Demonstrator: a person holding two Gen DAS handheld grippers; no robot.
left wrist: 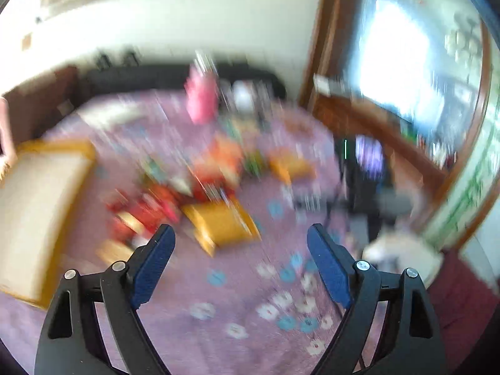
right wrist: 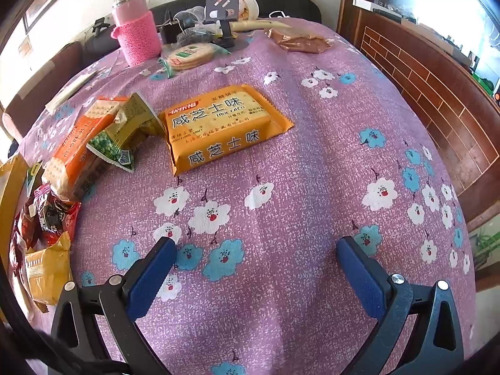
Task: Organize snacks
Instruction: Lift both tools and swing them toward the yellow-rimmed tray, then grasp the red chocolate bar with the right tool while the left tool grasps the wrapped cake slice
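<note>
A yellow cracker pack point(right wrist: 218, 125) lies flat on the purple floral tablecloth point(right wrist: 281, 187), ahead of my right gripper point(right wrist: 256, 243). That gripper hovers open over bare cloth with nothing between its fingers. Left of the pack lie a green pea pouch point(right wrist: 125, 134) and an orange cracker pack point(right wrist: 78, 143). Red snack packets point(right wrist: 50, 215) and a yellow pouch point(right wrist: 47, 268) sit at the left edge. The left wrist view is heavily blurred. My left gripper point(left wrist: 240, 231) is open and empty above the table, with a yellow pack point(left wrist: 222, 222) and red packets point(left wrist: 140, 215) beyond its tips.
A yellow-rimmed cardboard box point(left wrist: 40, 203) stands at the table's left. At the far side are a pink sleeved bottle point(right wrist: 137, 28), a black phone stand point(right wrist: 222, 9), a round biscuit pack point(right wrist: 190, 54) and a brown packet point(right wrist: 300, 42). A wooden cabinet point(right wrist: 422, 87) flanks the right.
</note>
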